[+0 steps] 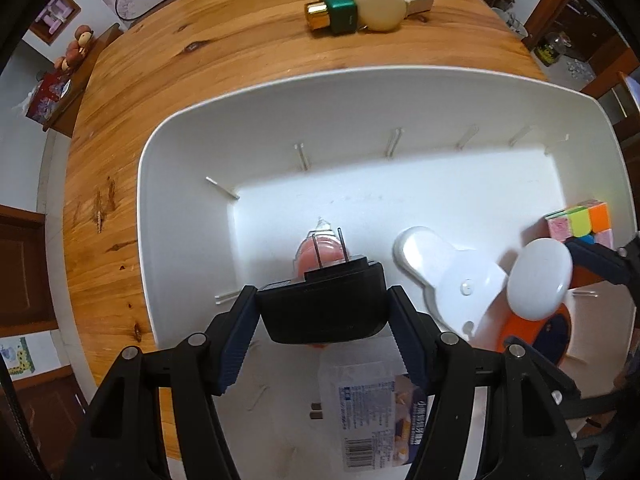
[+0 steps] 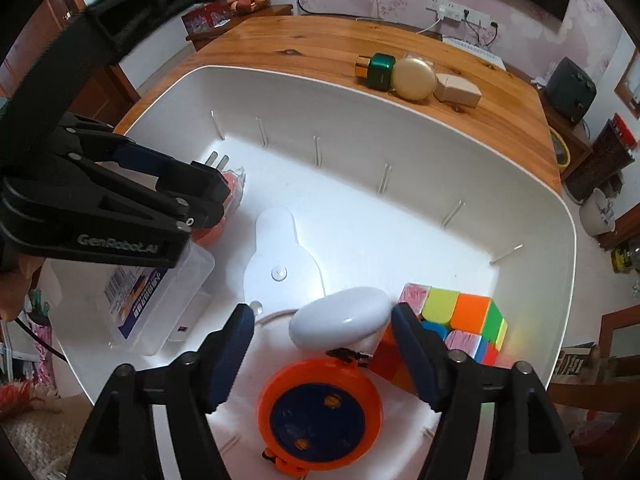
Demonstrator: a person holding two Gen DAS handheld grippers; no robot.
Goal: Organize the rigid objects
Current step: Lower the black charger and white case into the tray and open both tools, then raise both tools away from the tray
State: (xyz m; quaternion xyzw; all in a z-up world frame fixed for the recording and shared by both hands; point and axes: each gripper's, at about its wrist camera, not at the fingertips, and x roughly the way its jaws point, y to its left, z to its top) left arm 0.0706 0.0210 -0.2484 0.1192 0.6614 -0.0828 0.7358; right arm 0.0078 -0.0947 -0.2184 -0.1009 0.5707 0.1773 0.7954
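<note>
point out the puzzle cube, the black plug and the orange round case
puzzle cube (image 2: pixel 464 314): right wrist view, orange top tile
black plug (image 1: pixel 324 312): left wrist view, middle of its body
orange round case (image 2: pixel 318 412): right wrist view, blue centre of its lid

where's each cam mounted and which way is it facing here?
Left wrist: on the left hand-held gripper, looking down into the white bin; its own fingers flank a black plug adapter.
Right wrist: on the right hand-held gripper, angled down into the bin; its fingers flank a white oval case; the left hand-held gripper also shows.
Shared: bin, colour cube, orange disc, green box on the wooden table.
</note>
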